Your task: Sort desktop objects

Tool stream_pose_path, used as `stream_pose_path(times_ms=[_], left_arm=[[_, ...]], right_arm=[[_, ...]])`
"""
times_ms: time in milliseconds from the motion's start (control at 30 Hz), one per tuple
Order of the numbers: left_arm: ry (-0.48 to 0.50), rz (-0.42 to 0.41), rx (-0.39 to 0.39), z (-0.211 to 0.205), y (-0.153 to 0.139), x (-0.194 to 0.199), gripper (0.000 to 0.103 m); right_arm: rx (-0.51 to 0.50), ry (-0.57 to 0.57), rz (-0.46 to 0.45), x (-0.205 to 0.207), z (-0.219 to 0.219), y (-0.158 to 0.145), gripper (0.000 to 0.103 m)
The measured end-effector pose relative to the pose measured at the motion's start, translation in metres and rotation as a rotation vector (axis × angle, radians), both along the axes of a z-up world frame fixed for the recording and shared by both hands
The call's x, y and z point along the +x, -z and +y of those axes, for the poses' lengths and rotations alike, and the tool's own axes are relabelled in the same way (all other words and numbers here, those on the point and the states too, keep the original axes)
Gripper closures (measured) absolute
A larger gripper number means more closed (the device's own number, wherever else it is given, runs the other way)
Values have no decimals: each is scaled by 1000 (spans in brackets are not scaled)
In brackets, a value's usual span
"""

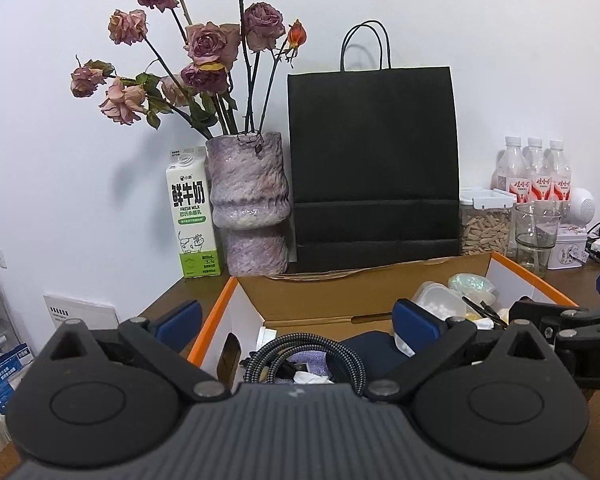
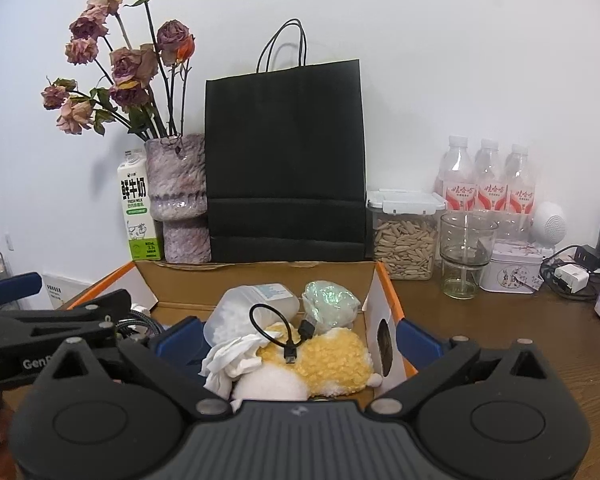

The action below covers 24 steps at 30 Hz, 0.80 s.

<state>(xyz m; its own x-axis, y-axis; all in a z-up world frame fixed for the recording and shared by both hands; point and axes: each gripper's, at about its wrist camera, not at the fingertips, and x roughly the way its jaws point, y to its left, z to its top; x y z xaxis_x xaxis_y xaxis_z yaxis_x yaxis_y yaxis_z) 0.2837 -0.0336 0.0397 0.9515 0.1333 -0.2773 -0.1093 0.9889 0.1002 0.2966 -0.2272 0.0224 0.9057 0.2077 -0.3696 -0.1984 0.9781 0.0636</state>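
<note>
An open cardboard box [image 2: 256, 276] with orange edges sits on a brown wooden desk [image 2: 500, 332], and both tongs hang over its near side. The left gripper [image 1: 296, 320] has its blue-padded jaws spread wide with nothing between them; below it in the box lie a coiled braided cable [image 1: 300, 354], a dark blue cloth [image 1: 376, 346] and a crumpled tissue [image 1: 310, 378]. The right gripper [image 2: 296, 334] is likewise wide open and holds nothing; under it lie a yellow and white plush toy [image 2: 332, 364], a white cloth [image 2: 232, 360], a short black USB cable [image 2: 280, 332], a clear plastic container [image 2: 252, 304] and a shiny pale green bundle [image 2: 330, 304]. Behind the box, against the white wall, stand a milk carton [image 1: 192, 216], a mottled purple vase [image 1: 252, 204] of dried roses [image 1: 204, 48] and a black paper bag [image 1: 374, 168]. To the right are a jar of seeds [image 2: 404, 236], a glass [image 2: 466, 252], three water bottles [image 2: 488, 180] and a small tin [image 2: 516, 268].
</note>
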Motion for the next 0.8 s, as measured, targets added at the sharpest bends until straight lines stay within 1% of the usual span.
stream_pose_path(times_ms=[500, 800], left_arm=[[3, 8, -9, 0, -4, -4, 0], [16, 17, -45, 7, -19, -33, 0]], right_arm=[[1, -2, 1, -6, 1, -7, 0], [2, 0, 0, -30, 0, -28, 0]])
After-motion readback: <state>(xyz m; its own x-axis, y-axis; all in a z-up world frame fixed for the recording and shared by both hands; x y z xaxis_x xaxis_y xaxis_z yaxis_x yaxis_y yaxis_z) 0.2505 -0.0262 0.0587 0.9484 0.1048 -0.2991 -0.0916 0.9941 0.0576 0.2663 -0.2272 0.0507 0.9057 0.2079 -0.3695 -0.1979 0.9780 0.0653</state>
